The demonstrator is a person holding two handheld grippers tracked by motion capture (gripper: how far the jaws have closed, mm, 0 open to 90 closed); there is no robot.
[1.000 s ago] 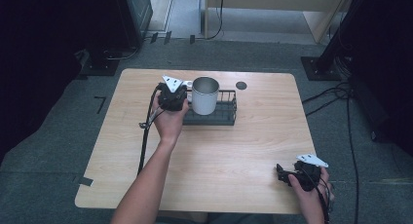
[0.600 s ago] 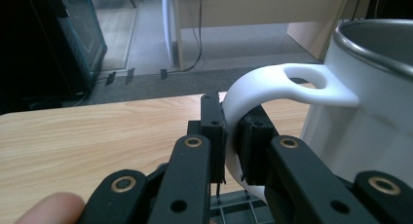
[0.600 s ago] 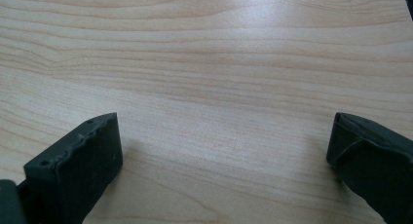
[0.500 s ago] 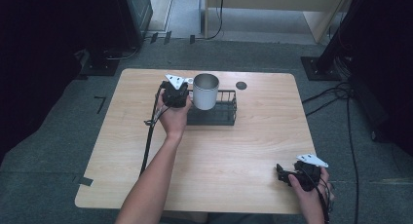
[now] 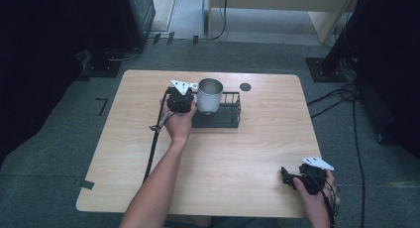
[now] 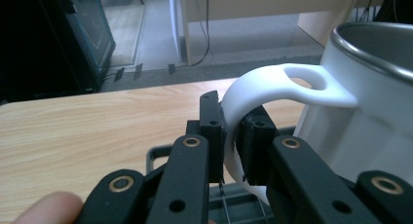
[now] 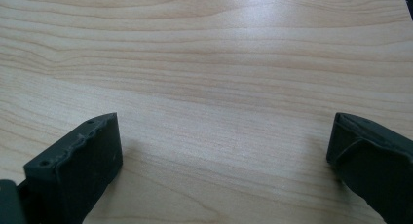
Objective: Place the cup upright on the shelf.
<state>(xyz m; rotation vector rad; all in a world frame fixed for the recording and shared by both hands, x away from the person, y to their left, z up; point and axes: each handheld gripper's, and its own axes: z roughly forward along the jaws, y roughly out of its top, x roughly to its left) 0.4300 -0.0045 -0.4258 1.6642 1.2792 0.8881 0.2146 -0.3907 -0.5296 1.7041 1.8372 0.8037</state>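
Between left gripper point(image 6: 234, 136) jaws: handle of white mug point(image 5: 209, 95), clamped; mug over black wire rack point(image 5: 231, 115), probably enamelled metal — rigid, light, slippery. Handle best hold. Right gripper point(image 7: 224, 160) wide apart, idle.

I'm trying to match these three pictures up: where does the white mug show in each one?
High view: the white mug sits upper middle, over the black wire rack.
Left gripper view: right side, its handle between the fingers.
Right gripper view: bare tabletop between open fingers.
Shared landmark: the wooden table.
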